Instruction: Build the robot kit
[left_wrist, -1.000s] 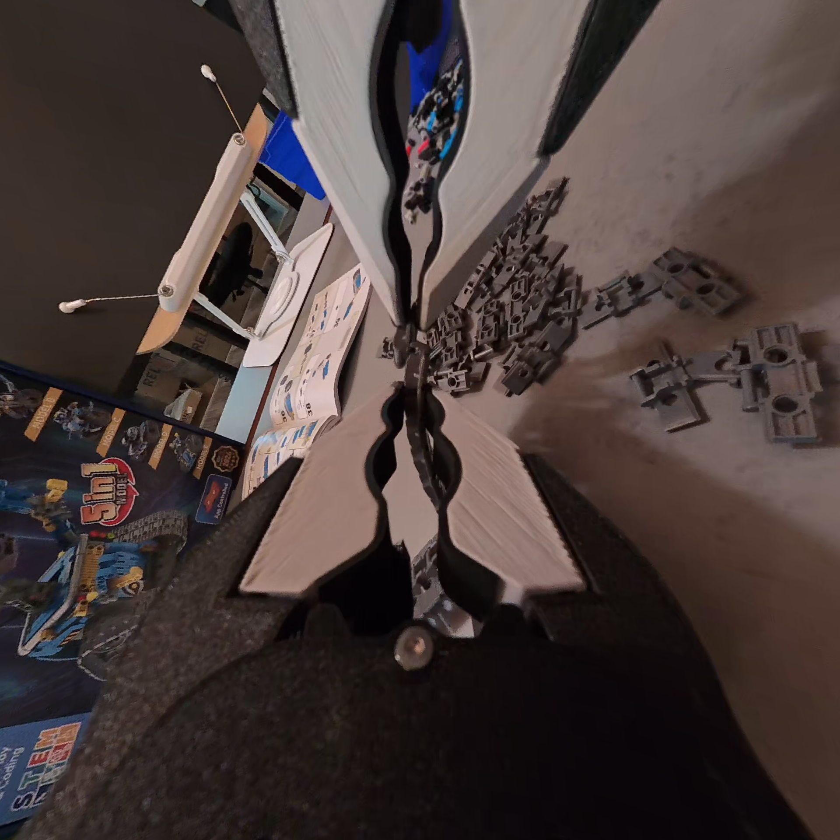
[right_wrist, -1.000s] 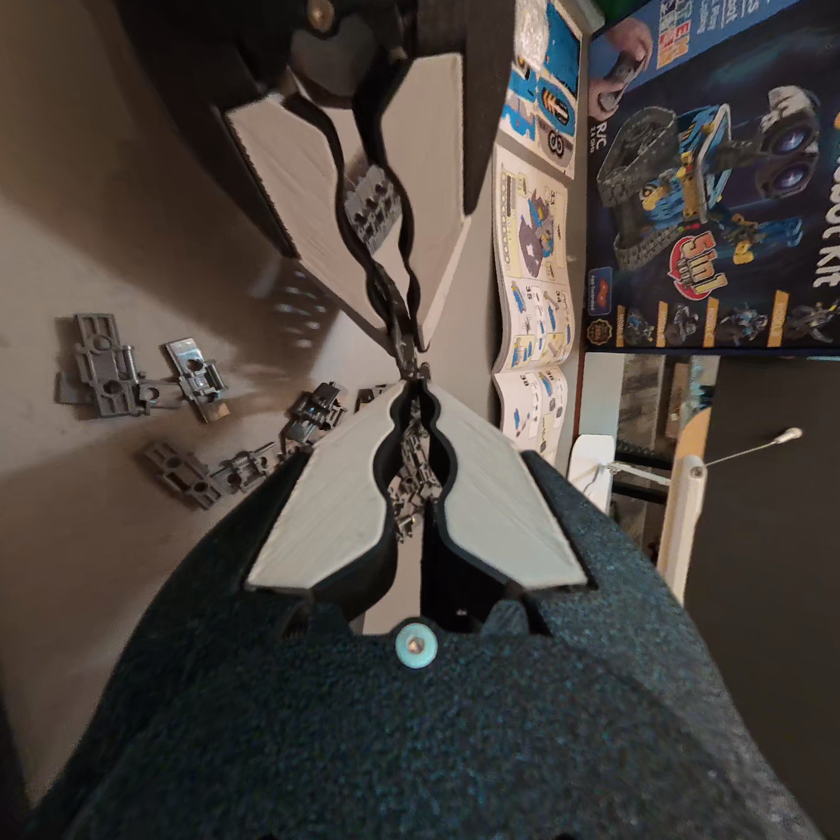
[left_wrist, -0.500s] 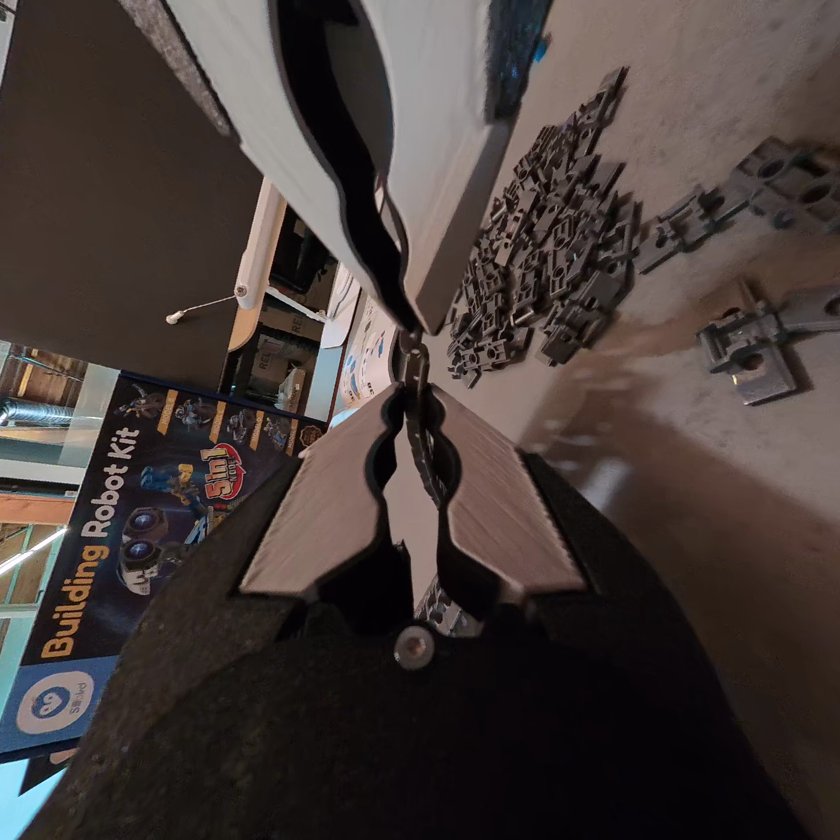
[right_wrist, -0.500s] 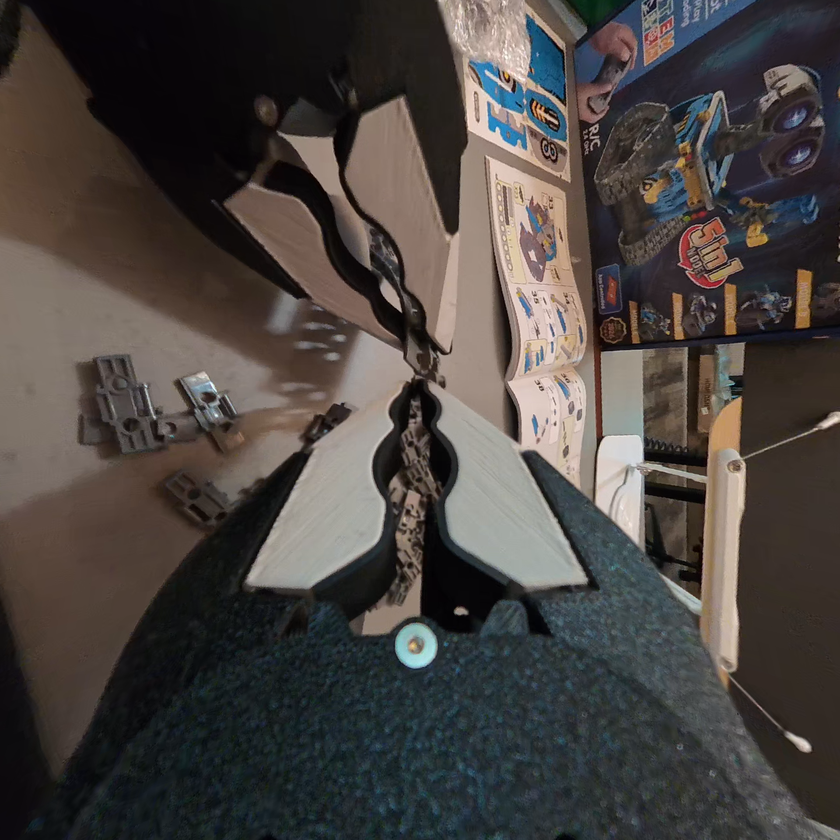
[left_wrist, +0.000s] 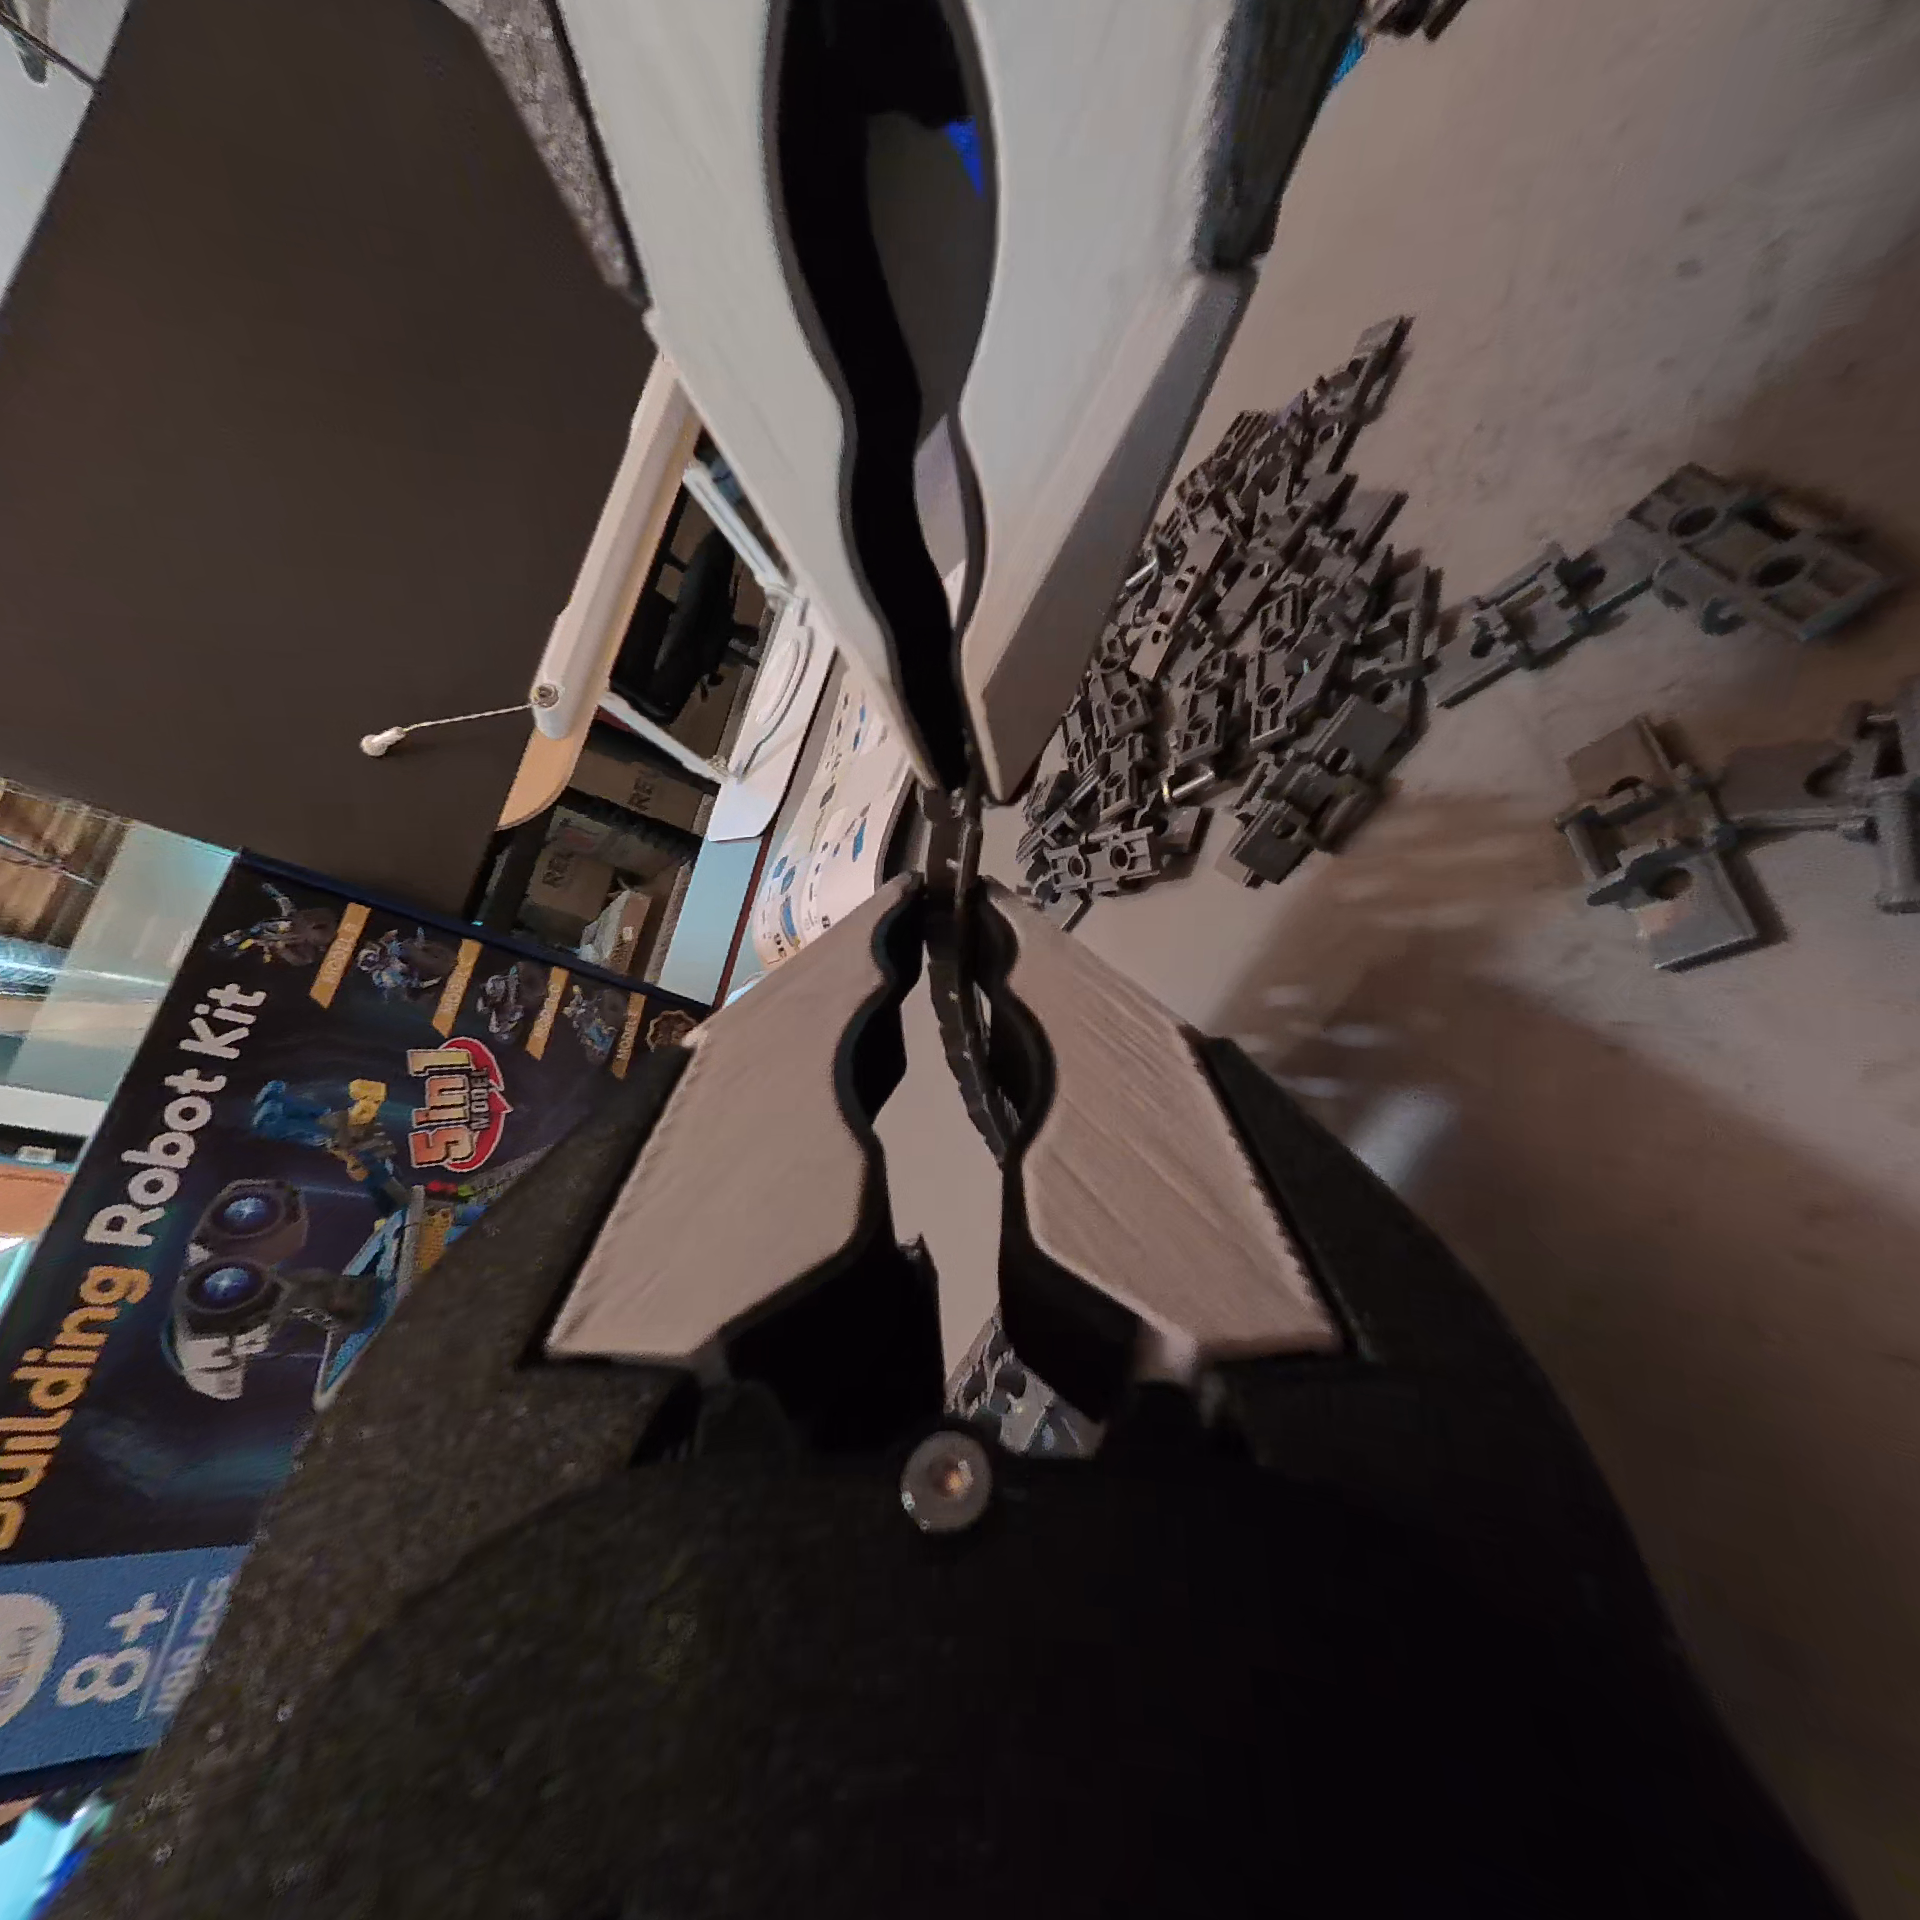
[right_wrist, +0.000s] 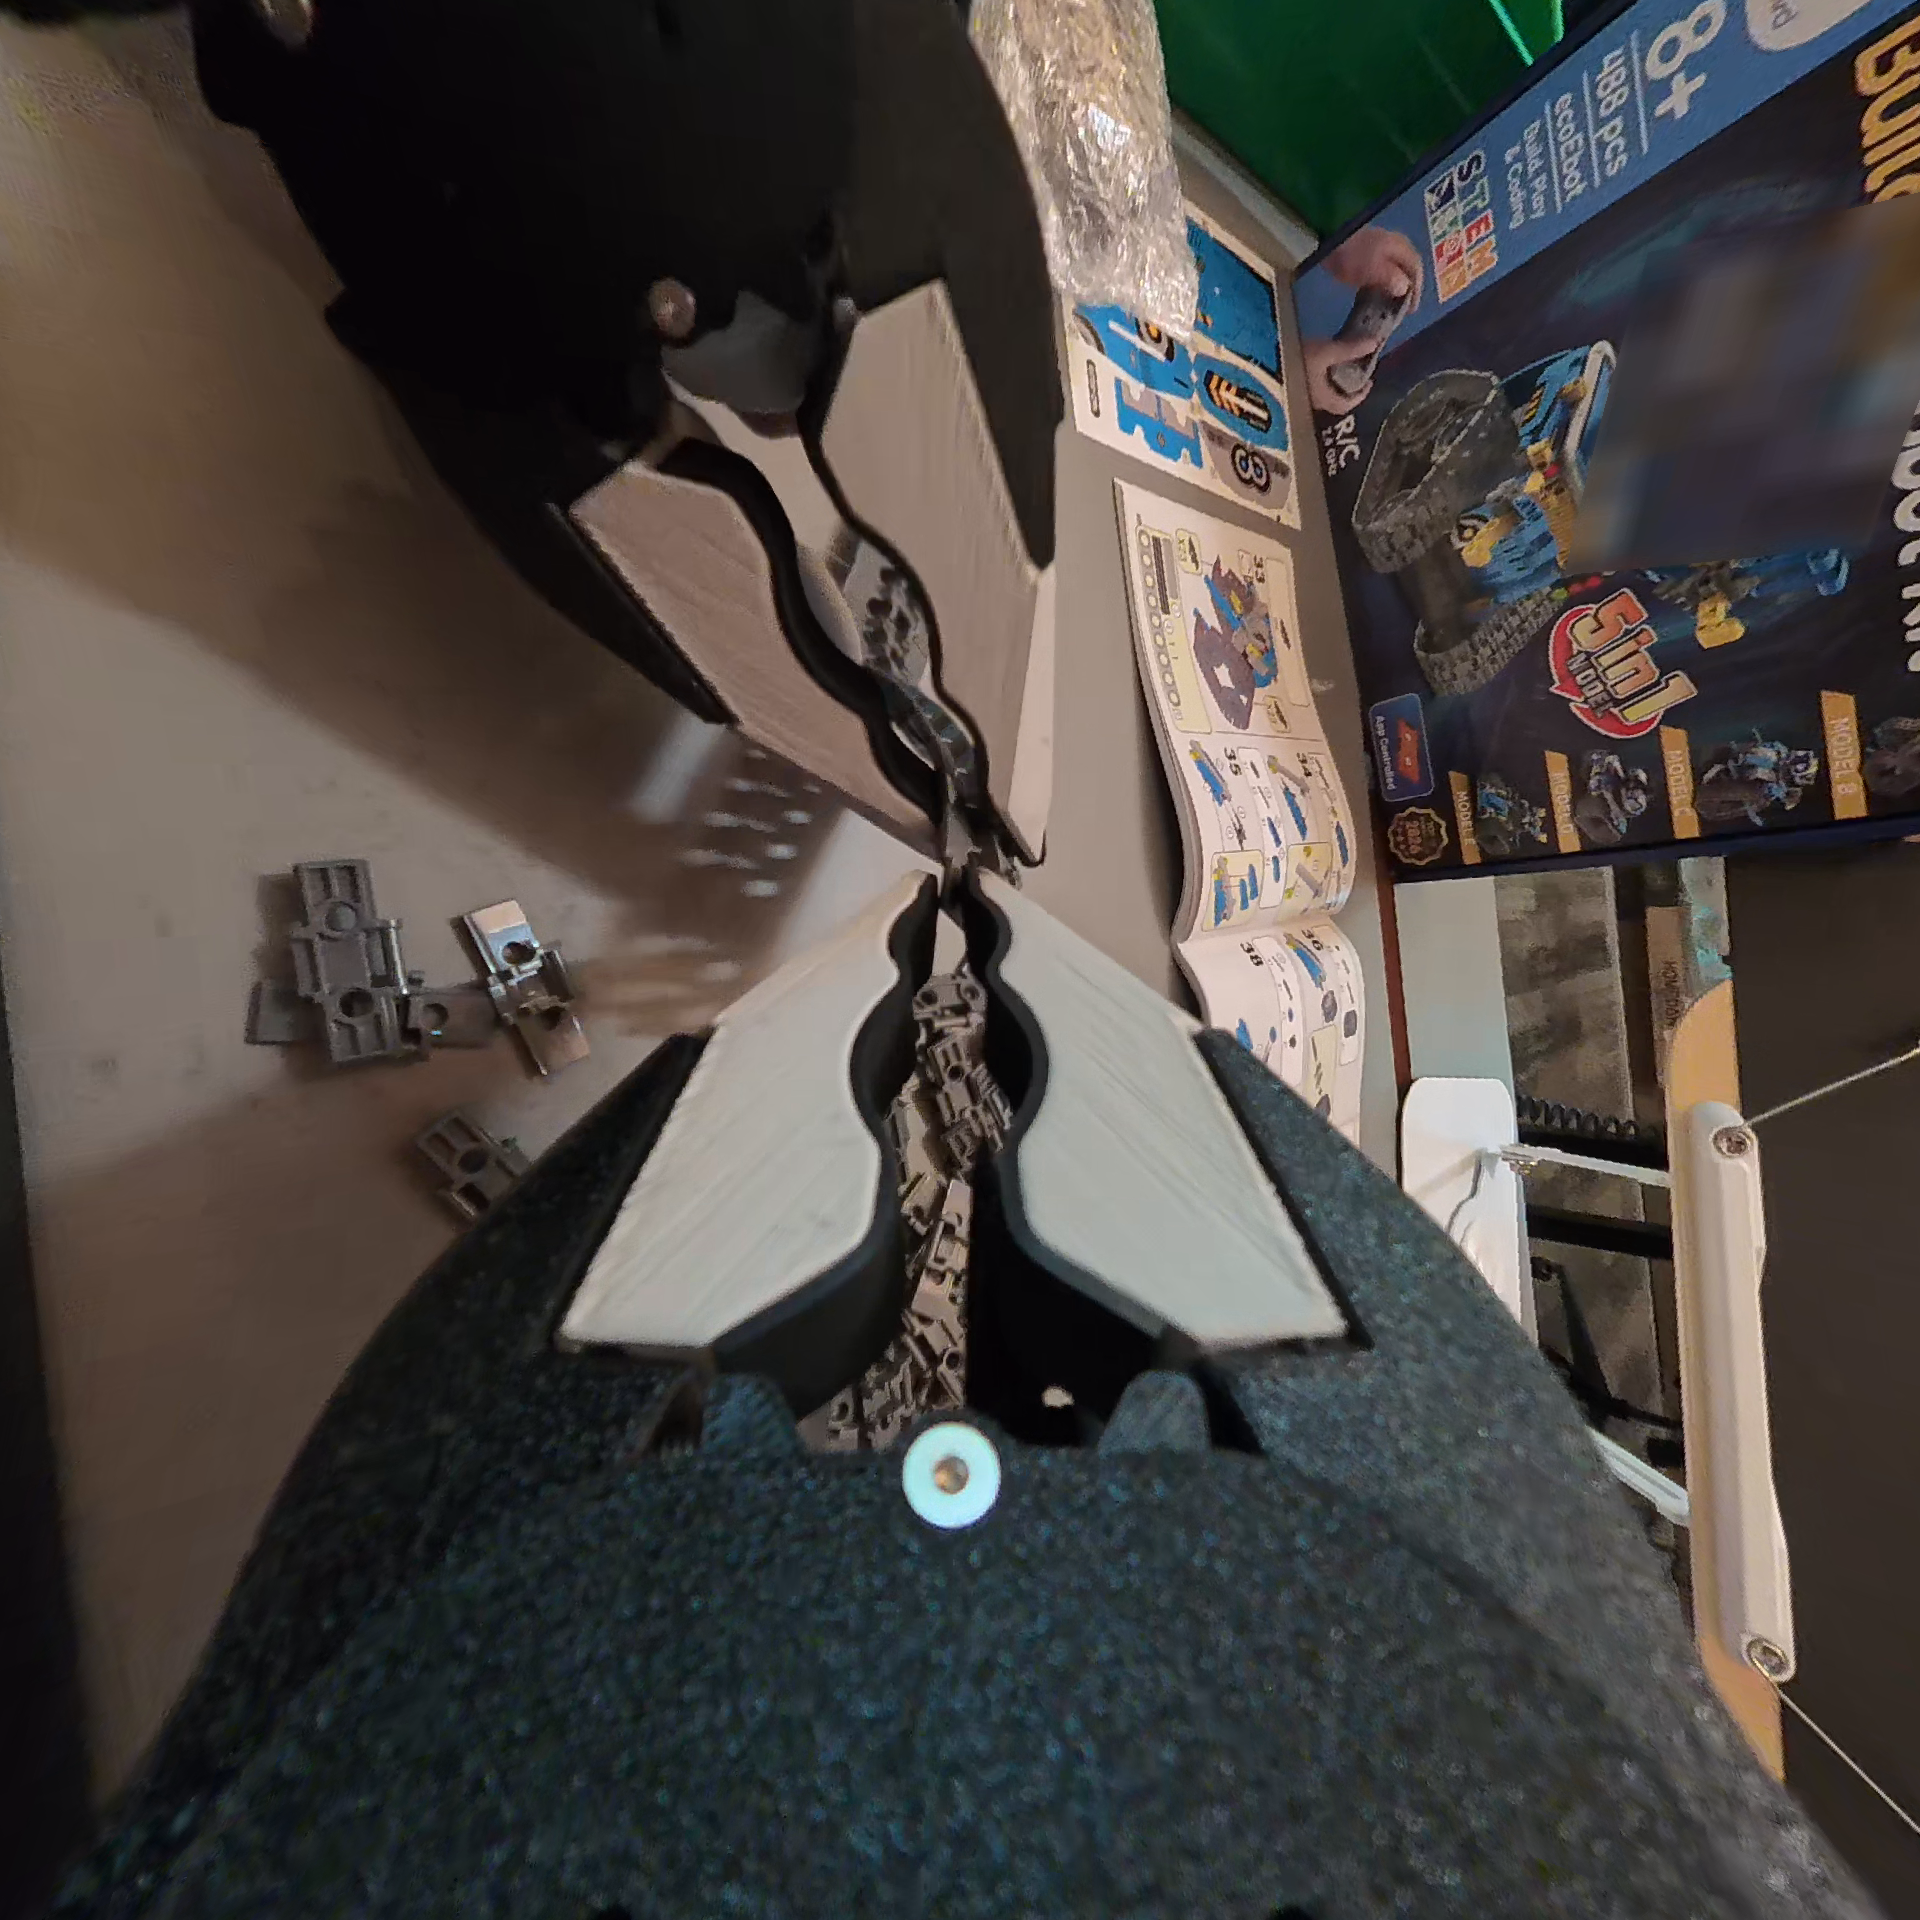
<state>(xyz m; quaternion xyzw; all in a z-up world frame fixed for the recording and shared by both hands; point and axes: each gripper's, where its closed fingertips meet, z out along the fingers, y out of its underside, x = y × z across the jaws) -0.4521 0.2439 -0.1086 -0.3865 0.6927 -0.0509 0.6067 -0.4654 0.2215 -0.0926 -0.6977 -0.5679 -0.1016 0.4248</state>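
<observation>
1. Table (left_wrist: 1558, 260): bare grey top under both grippers.
2. Box (right_wrist: 1507, 675): dark blue kit box standing at the table's far edge, a booklet (right_wrist: 1257, 727) lying open beside it.
3. Left gripper (left_wrist: 945, 894): narrow, pinching a dark toothed track strip (left_wrist: 966, 1039) that runs back between its fingers, raised off the table.
4. Right gripper (right_wrist: 951, 899): narrow too, meeting the left tip to tip and apparently nipping the strip's front end.
5. Pile (left_wrist: 1226, 707): grey links heaped just beside the tips.
6. Joined links (right_wrist: 343, 966): a few, farther out.
</observation>
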